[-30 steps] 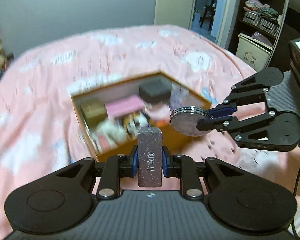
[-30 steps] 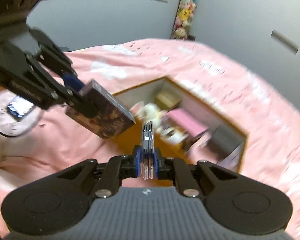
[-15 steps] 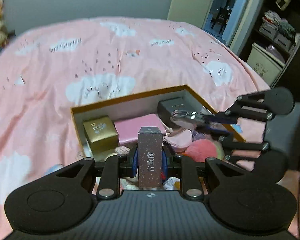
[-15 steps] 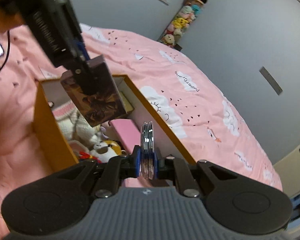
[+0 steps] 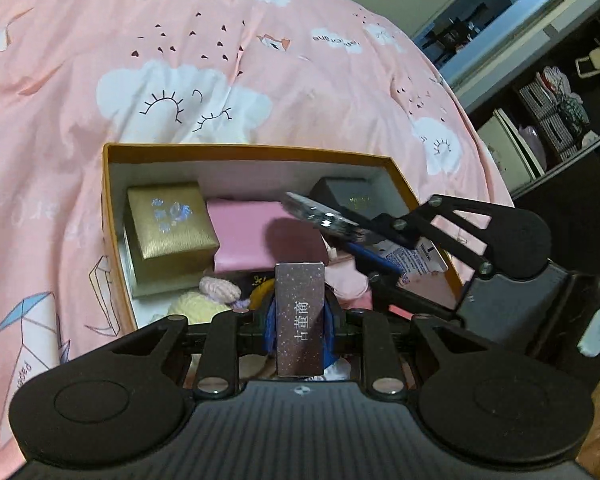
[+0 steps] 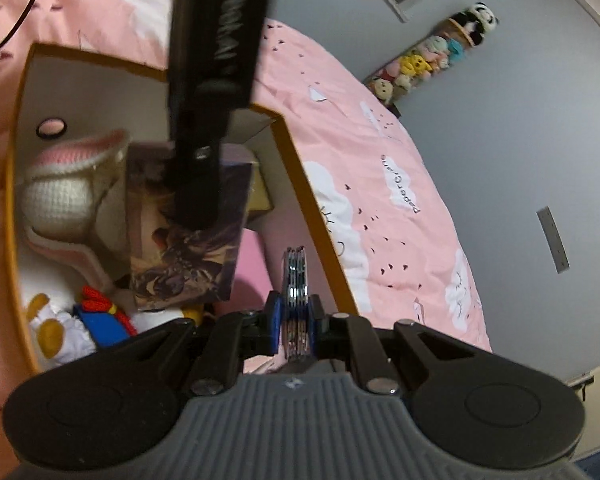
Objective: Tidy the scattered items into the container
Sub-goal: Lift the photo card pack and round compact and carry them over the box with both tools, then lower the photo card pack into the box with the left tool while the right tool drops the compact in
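An open orange box (image 5: pixel 244 151) (image 6: pixel 308 184) lies on the pink bed. My left gripper (image 5: pixel 299 322) is shut on a dark speckled card box (image 5: pixel 300 320), held upright over the near side of the orange box. In the right wrist view that card box (image 6: pixel 184 264) hangs inside the orange box under the left gripper's arm. My right gripper (image 6: pixel 296 322) is shut on a round silver tin (image 6: pixel 296 280), held edge-on. In the left wrist view the silver tin (image 5: pixel 320 216) hovers over the box's right half, above a pink pouch (image 5: pixel 252 236).
Inside the orange box lie a gold box (image 5: pixel 168 228), a dark grey box (image 5: pixel 352 196), knitted toys (image 6: pixel 60 192) and a small duck figure (image 6: pixel 60 332). Pink bedding (image 5: pixel 180 80) surrounds the box. Shelves (image 5: pixel 556 100) stand off the bed's right; plush toys (image 6: pixel 432 60) hang on the wall.
Both grippers have come down over the orange box, which now looms larger. The silver tin has tilted from nearly upright toward flat. Both holds are unchanged.
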A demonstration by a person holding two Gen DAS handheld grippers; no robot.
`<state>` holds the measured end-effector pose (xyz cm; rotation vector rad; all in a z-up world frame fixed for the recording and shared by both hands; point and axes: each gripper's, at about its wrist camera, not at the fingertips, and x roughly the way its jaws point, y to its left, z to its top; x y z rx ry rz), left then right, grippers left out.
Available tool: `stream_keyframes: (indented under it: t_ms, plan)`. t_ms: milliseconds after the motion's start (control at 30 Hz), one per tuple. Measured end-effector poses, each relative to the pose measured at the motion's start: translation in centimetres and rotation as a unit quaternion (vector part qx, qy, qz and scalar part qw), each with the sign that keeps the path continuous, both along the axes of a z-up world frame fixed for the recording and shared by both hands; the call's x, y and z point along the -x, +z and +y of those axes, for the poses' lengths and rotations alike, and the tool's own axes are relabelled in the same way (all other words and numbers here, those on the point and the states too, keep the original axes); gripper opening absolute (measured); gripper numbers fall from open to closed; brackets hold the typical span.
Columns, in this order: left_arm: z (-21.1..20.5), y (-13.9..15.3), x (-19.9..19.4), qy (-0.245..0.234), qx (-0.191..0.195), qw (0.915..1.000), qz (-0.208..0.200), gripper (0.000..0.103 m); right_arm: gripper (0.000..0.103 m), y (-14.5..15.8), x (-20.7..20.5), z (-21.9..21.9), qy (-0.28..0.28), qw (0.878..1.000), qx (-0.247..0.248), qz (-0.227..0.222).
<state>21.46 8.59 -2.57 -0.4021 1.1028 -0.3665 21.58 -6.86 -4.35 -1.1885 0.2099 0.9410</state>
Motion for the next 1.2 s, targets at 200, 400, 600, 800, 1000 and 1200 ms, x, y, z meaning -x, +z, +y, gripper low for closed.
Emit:
stream_keyframes:
  t_ms: [200, 400, 600, 800, 1000, 1200]
  plan:
    - [-0.3, 0.2, -0.7, 0.001, -0.052, 0.9986, 0.002, 0.036, 0.014, -1.3, 0.1, 0.8, 0.022, 0.999, 0.023, -0.013]
    - [-1.0, 0.4, -0.9, -0.006, -0.112, 0.9937, 0.001, 0.043, 0.014, -1.9, -0.5, 1.1, 0.026, 0.999, 0.026, -0.017]
    - [-1.3, 0.1, -0.8, -0.005, -0.142, 0.9898, 0.002, 0.051, 0.016, -1.6, -0.9, 1.3, 0.023, 1.000, 0.019, -0.004]
    - [-1.8, 0.5, -0.5, -0.003, -0.182, 0.9833, -0.005, 0.052, 0.019, -1.7, -0.6, 1.6, 0.025, 0.999, 0.022, 0.012]
    - [-2.5, 1.0, 0.1, -0.011, -0.210, 0.9776, -0.017, 0.052, 0.020, -0.9, -0.7, 1.7, 0.014, 1.000, 0.007, 0.026]
    - [-3.4, 2.1, 0.9, -0.018, -0.228, 0.9729, -0.036, 0.053, 0.020, 1.0, -0.3, 1.1, 0.007, 0.999, -0.011, 0.038]
